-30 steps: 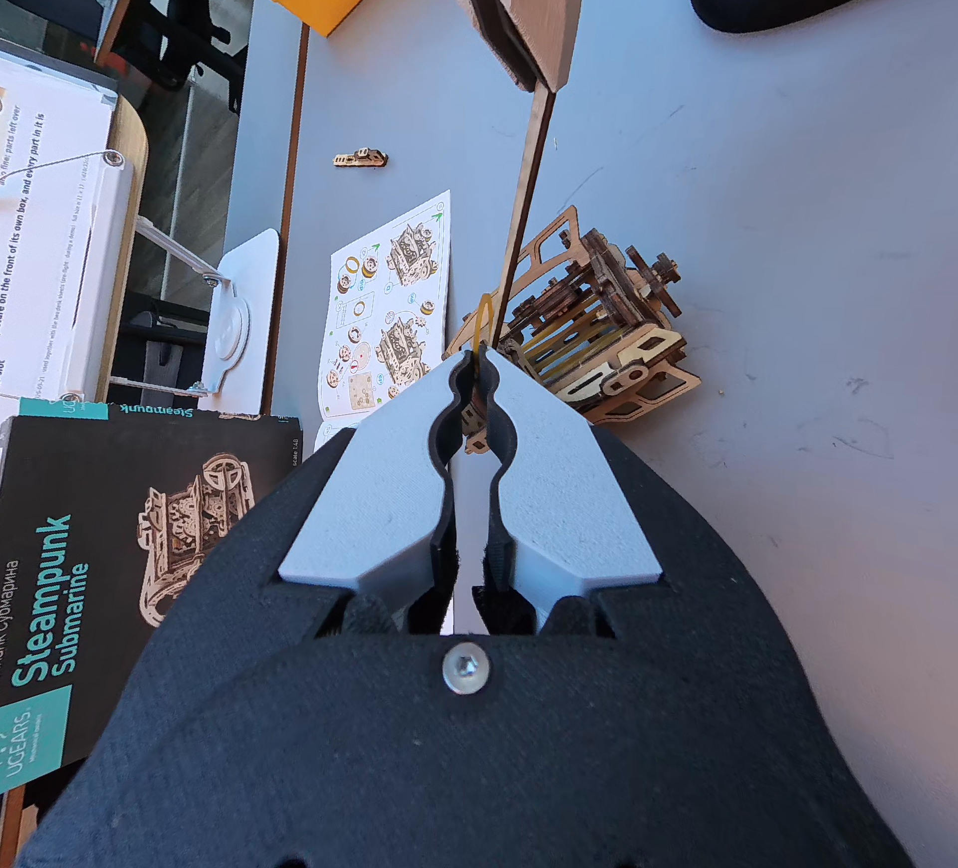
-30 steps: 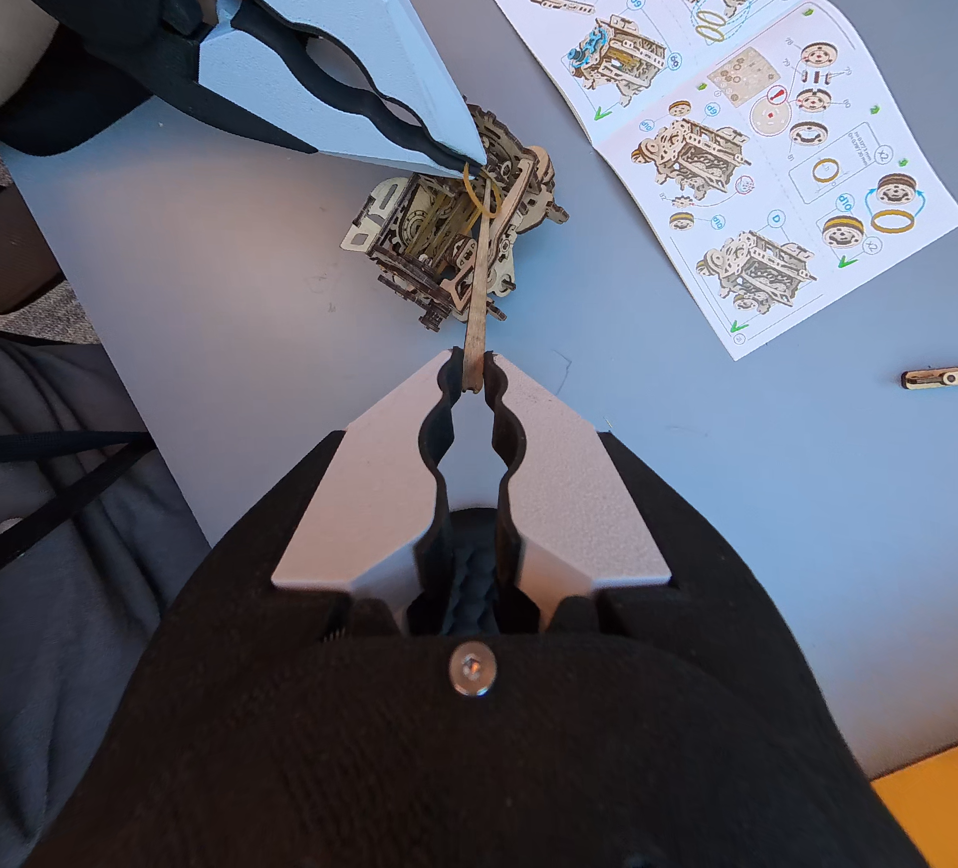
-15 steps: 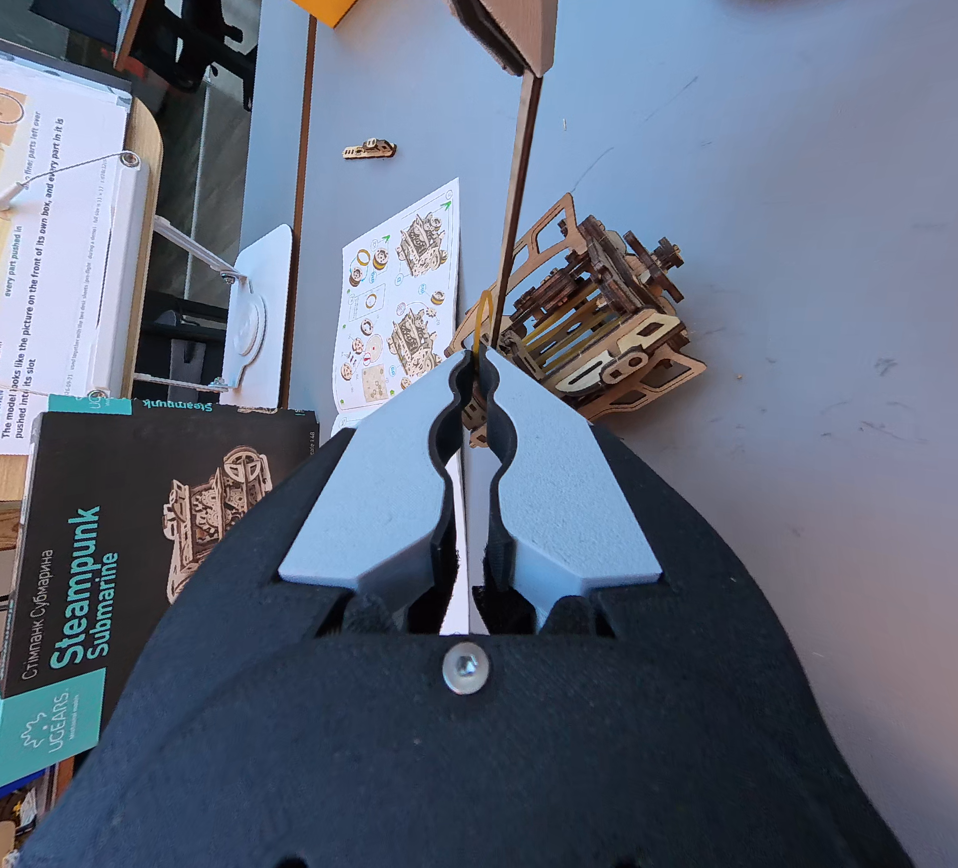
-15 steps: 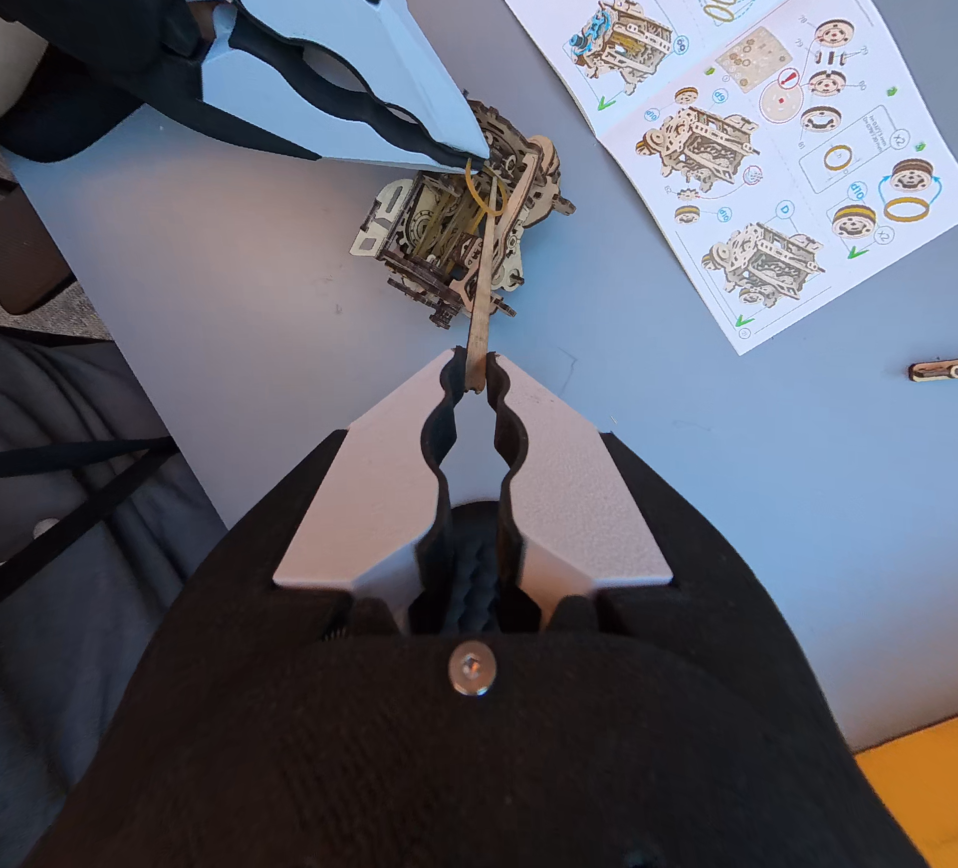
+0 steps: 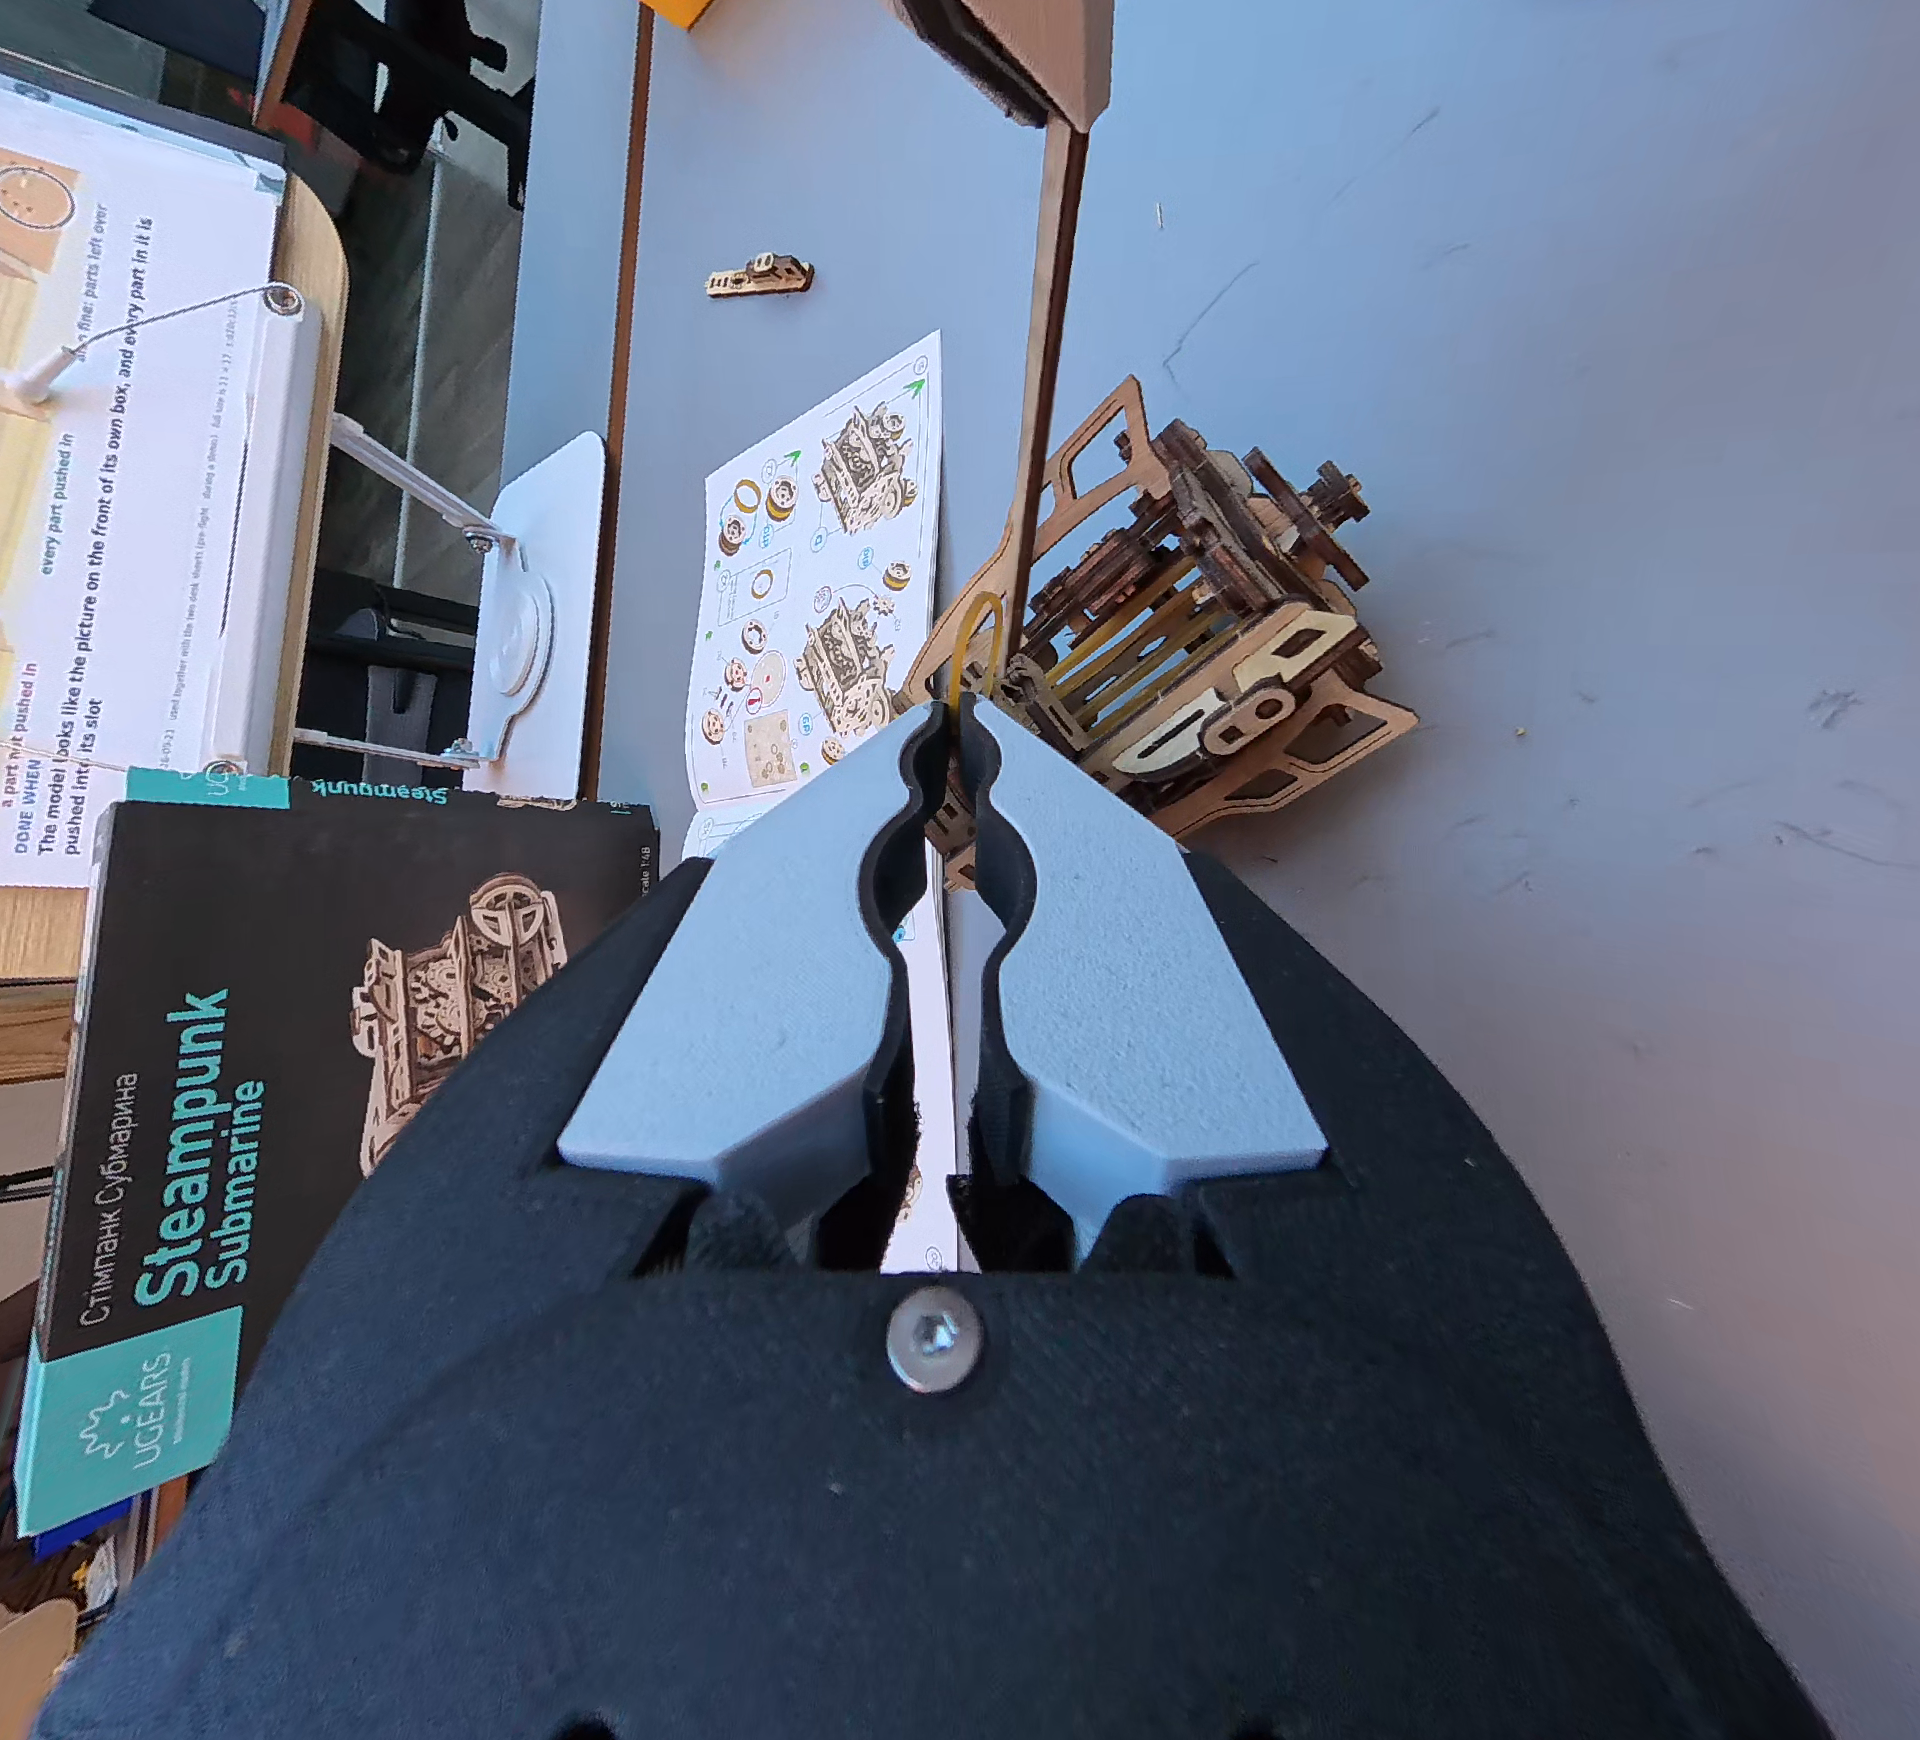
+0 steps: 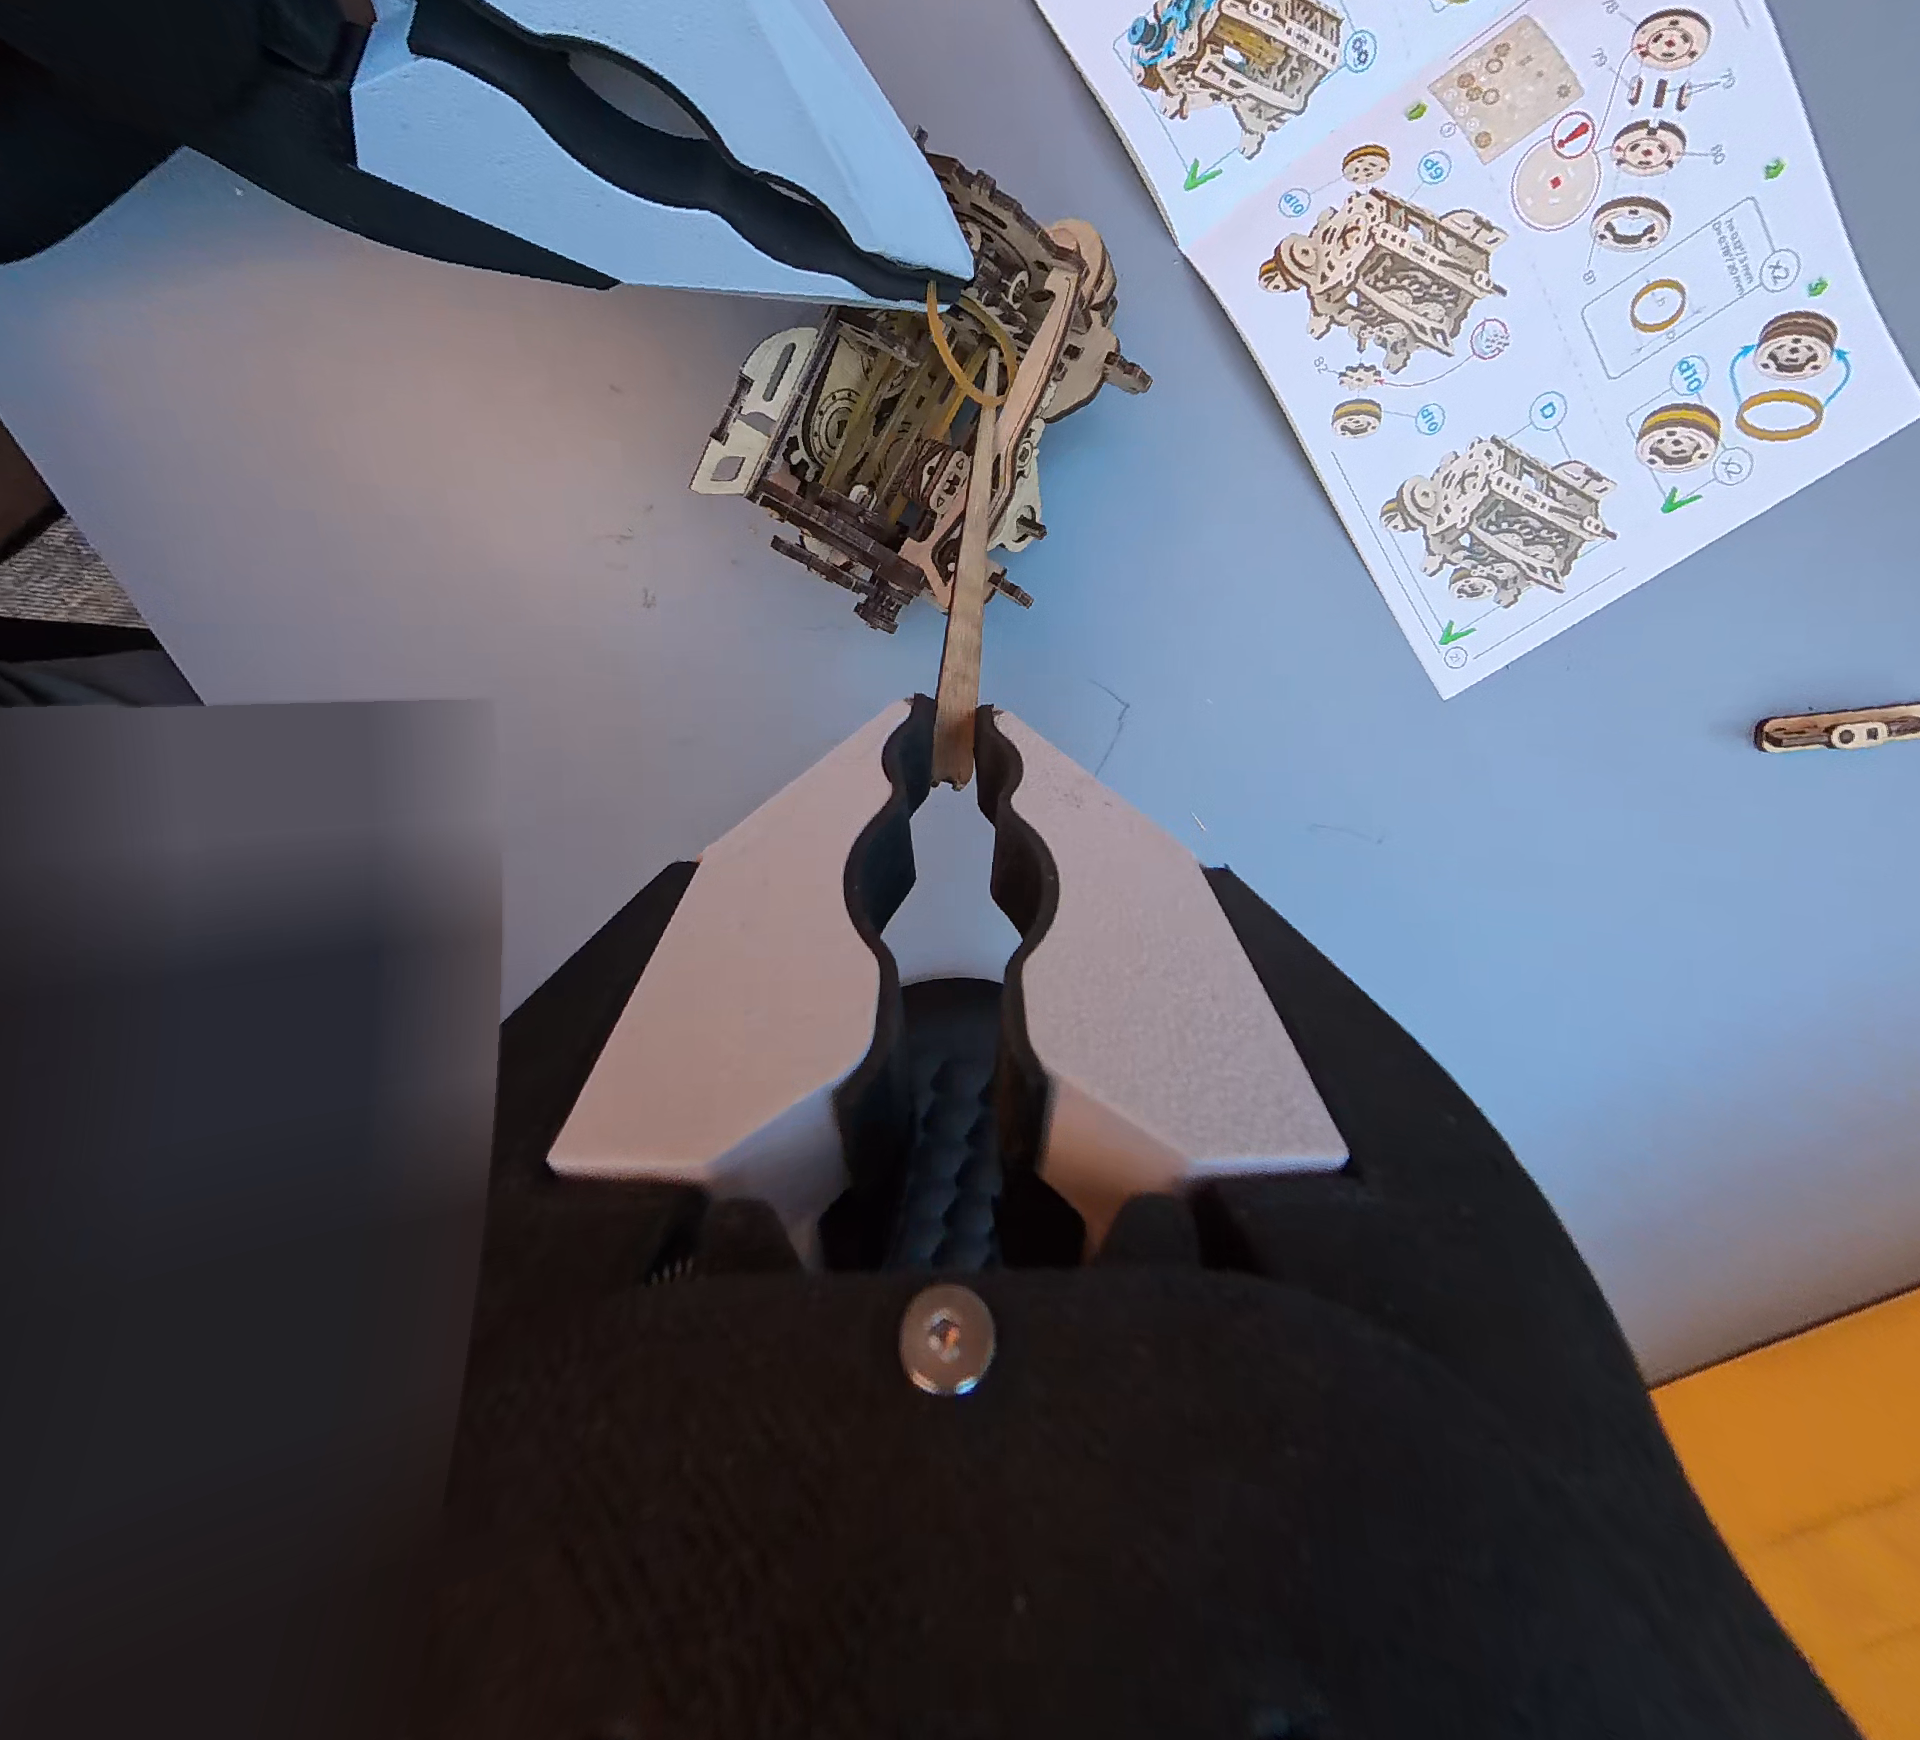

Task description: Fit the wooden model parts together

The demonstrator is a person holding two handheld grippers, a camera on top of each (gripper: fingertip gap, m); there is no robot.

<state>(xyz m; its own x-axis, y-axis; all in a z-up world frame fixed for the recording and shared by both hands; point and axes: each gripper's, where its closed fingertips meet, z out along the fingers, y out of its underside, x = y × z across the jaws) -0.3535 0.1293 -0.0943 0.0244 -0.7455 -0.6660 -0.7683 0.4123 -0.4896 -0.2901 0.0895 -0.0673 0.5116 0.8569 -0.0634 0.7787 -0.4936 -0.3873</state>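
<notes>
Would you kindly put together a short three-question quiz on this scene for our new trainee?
1. True or false: the right gripper is shut on a thin wooden stick.
2. What does the left gripper pinch at its tips? A) a yellow rubber band B) a metal screw C) the instruction booklet
3. Fill in: the far end of the stick reaches into the wooden ____ lying on the grey table.

Key: 1 true; 2 A; 3 model.
</notes>
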